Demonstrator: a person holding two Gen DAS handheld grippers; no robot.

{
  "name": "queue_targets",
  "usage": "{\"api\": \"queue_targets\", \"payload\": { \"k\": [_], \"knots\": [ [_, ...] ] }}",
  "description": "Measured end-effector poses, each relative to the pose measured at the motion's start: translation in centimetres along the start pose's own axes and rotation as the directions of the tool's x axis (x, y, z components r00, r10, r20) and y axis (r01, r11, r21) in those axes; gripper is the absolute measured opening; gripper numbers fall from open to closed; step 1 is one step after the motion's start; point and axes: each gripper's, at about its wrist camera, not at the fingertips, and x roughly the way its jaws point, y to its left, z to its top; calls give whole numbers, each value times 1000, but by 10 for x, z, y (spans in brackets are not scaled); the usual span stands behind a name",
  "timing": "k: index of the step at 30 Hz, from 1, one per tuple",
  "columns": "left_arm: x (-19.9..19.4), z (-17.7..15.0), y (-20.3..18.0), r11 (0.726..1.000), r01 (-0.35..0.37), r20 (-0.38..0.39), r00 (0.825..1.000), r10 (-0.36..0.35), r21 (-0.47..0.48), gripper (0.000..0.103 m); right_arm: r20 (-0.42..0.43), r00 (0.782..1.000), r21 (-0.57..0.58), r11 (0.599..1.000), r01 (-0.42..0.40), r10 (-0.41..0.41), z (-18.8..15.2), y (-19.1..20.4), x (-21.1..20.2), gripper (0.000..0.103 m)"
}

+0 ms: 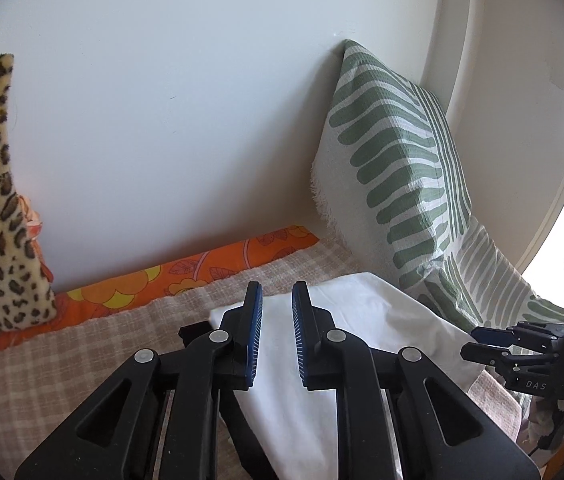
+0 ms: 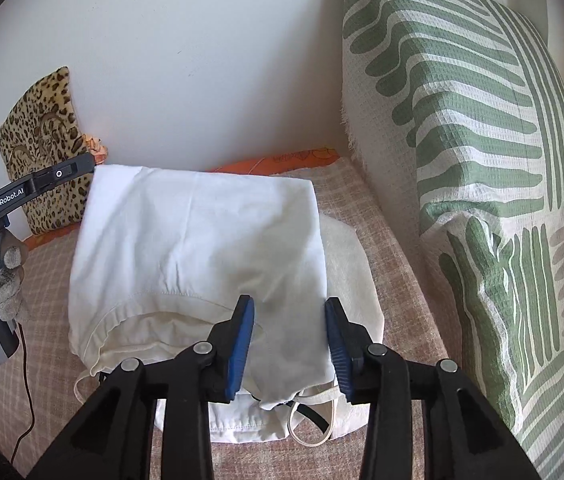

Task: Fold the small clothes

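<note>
Grippers both open, holding nothing: left gripper [image 1: 277, 334] and right gripper [image 2: 289, 346] hover over the garment [image 2: 197, 248]. White garment lies folded on the checked cover [image 2: 378, 220], between the leopard cushion [image 2: 39, 148] and the green-striped pillow [image 2: 466, 128].

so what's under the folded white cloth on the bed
A cream garment with a loose drawstring pokes out beneath the white cloth, all on the checked bedspread. The rest of the garment is covered.
</note>
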Motion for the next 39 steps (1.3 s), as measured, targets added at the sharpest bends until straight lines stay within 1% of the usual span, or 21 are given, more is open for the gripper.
{"api": "queue_targets", "payload": {
  "k": [4,8,9,10,11,12,13,14,15,16,18,21,22,24,27,30,33,36,39],
  "knots": [
    [-21,1,-4,1000,7,22,1000,-8,13,14,27,1000,23,1000,2,-3,-3,3,-19,39],
    [-48,-3,-8,1000,17,43,999,-18,24,14,62,998,34,999,0,-3,-8,17,-41,39],
    [-55,-5,-10,999,15,50,999,-17,31,15,71,997,33,999,2,-5,-9,21,-47,41],
    [-62,-7,-11,999,16,56,998,-18,36,18,82,997,31,999,6,-9,-12,27,-53,43],
    [-70,-9,-12,999,18,61,998,-21,38,29,92,996,32,999,8,-10,-14,32,-58,45],
    [-78,-11,-13,999,17,70,997,-19,41,43,101,995,30,1000,8,-11,-17,37,-64,49],
    [-86,-14,-13,999,12,82,996,-15,43,47,111,994,30,1000,10,-13,-20,42,-69,52],
    [-95,-17,-14,999,13,96,995,-18,45,48,119,993,31,999,14,-17,-23,48,-74,54],
    [-101,-20,-14,999,14,100,995,-19,48,48,128,992,29,999,15,-18,-26,53,-78,59],
    [-108,-23,-14,999,15,102,995,-20,47,49,137,990,25,1000,18,-21,-29,58,-82,66],
    [-121,-29,-14,999,16,110,994,-21,46,60,160,986,26,999,32,-35,-37,69,-91,75],
    [-137,-40,-15,998,-3,124,992,-4,55,67,187,982,31,999,36,-41,-50,81,-100,81],
    [-142,-44,-15,998,-8,125,992,0,59,68,193,980,32,999,44,-50,-54,85,-101,85],
    [-151,-52,-15,998,-18,126,992,10,59,73,205,976,25,998,65,-69,-63,93,-104,87],
    [-166,-65,-14,998,-24,135,991,16,55,77,217,971,22,995,97,-99,-76,103,-109,88],
    [-178,-78,-13,998,-29,135,991,22,52,81,234,967,42,994,98,-106,-86,109,-115,93],
    [-190,-91,-13,998,-38,121,992,32,50,81,250,960,61,992,113,-124,-96,115,-120,98],
    [-205,-105,-15,997,-46,128,991,37,68,81,277,949,62,989,138,-150,-106,124,-125,103],
    [-215,-116,-16,994,-73,126,990,62,87,83,290,941,57,984,166,-175,-115,133,-126,103]
  ]
}}
